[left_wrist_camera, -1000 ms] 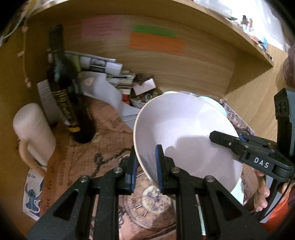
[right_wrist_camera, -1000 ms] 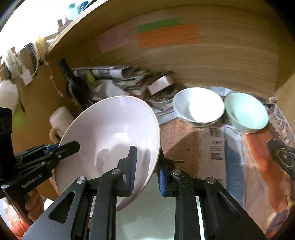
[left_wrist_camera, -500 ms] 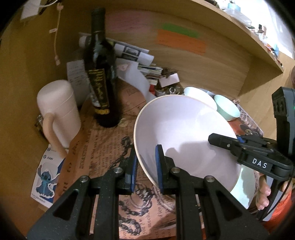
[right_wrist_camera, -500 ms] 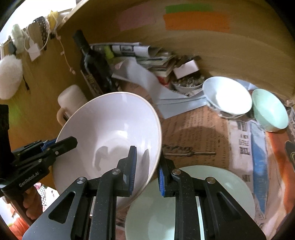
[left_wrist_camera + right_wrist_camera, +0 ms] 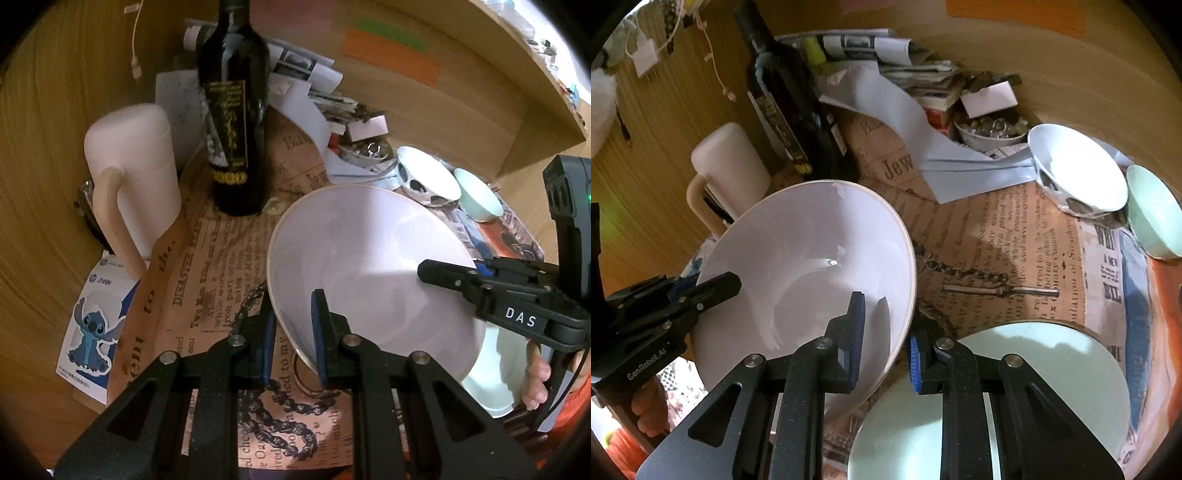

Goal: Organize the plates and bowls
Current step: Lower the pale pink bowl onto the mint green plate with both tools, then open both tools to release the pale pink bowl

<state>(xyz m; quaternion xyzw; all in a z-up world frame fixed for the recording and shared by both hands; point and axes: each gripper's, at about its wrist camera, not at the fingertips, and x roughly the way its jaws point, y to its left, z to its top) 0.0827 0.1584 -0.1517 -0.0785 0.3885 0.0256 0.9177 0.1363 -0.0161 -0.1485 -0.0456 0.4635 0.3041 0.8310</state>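
Both grippers pinch the big bowl [image 5: 369,266] by opposite sides of its rim and hold it tilted above the papered desk [image 5: 997,236]: the left gripper [image 5: 291,332] has one blue pad inside the wall and one outside, and the right gripper [image 5: 884,339] clamps the far rim the same way. The bowl itself has nothing in it. Only the left view shows the cartoon sticker [image 5: 90,332] low to the left of its fingers, and it shows the pale plate [image 5: 495,369] merely as a sliver under the bowl's right edge. The right view shows that plate [image 5: 1045,373] broadly, lying flat just under and right of its fingers, bare on top. Ahead of both tools stand the dark bottle [image 5: 234,122] and the pink mug [image 5: 129,177], side by side to the left. Farther right sit a white bowl [image 5: 1078,170] and a green bowl [image 5: 1156,210], touching or nearly so, both showing bare insides. Behind them a small dish [image 5: 991,131] holds shiny bits too small to tell.
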